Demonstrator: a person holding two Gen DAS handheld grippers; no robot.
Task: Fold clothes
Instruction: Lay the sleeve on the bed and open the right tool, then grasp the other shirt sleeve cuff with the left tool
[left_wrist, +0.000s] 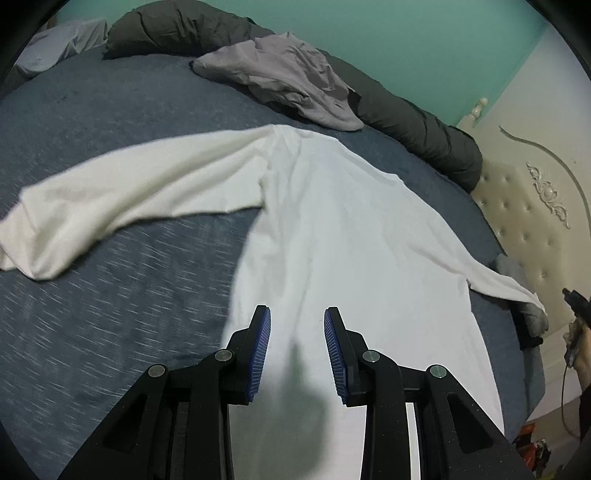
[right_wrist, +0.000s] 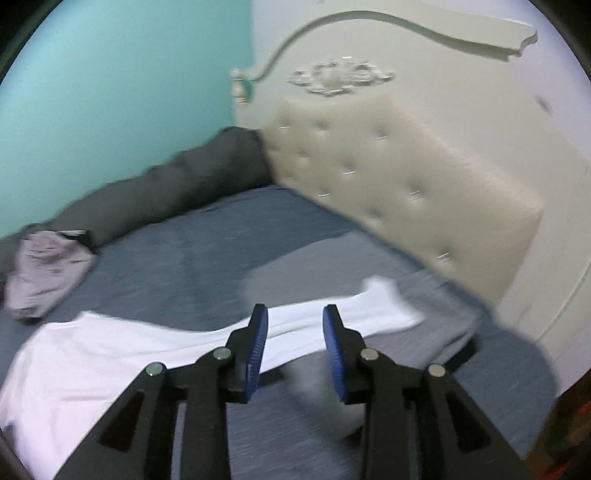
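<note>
A white long-sleeved shirt (left_wrist: 332, 229) lies spread flat on the blue bed sheet (left_wrist: 110, 295), one sleeve stretched left, the other right toward the headboard. My left gripper (left_wrist: 297, 314) hovers open over the shirt's lower body, nothing between its blue pads. In the right wrist view the same shirt (right_wrist: 110, 354) shows at lower left, its sleeve (right_wrist: 369, 306) running under and past my right gripper (right_wrist: 295, 310), which is open above it. That view is motion-blurred.
A crumpled lilac-grey garment (left_wrist: 288, 77) lies at the bed's far side against a dark grey rolled duvet (left_wrist: 413, 125). A cream tufted headboard (right_wrist: 406, 192) bounds the right. The wall (right_wrist: 110, 92) behind is teal. Part of the other gripper (left_wrist: 574, 317) appears at far right.
</note>
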